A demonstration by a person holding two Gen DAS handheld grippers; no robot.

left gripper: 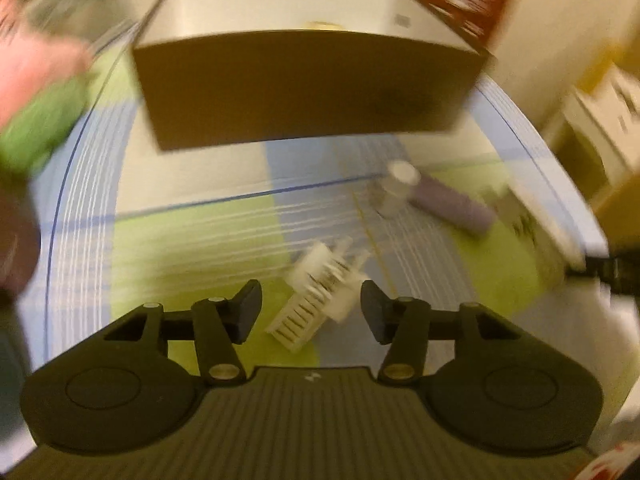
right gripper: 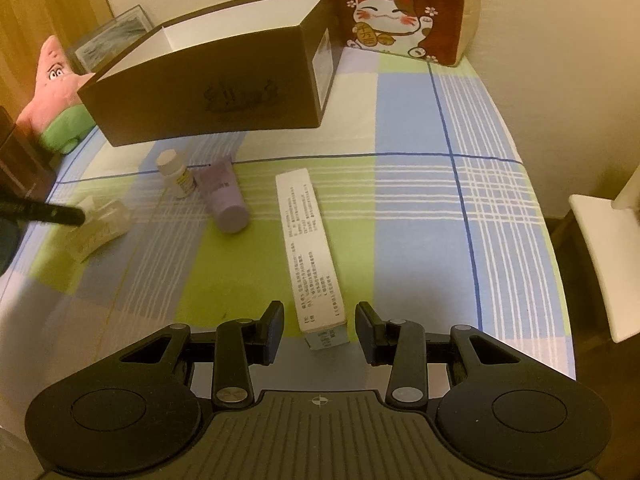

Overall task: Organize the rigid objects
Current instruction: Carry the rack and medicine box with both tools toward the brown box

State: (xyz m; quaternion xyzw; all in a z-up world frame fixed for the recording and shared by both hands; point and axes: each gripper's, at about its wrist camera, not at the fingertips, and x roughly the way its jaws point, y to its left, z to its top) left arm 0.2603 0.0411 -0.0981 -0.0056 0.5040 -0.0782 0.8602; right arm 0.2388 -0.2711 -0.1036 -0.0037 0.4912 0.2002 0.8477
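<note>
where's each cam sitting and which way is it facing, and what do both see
Left wrist: on the left gripper, angled down over a white comb-like piece, facing the brown box; only its open fingers show.
Right wrist: on the right gripper, angled down along the long white carton toward the same box; its fingers straddle the carton's near end, and the left gripper's dark tip shows at the left edge.
Shared: box, white bottle, purple tube, plaid cloth.

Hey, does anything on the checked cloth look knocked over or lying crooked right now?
Yes. The purple tube lies on its side beside the upright white bottle, and the long white carton lies flat at a slant. A small clear item on the left is too blurred to judge. Nothing looks spilled or damaged.
</note>
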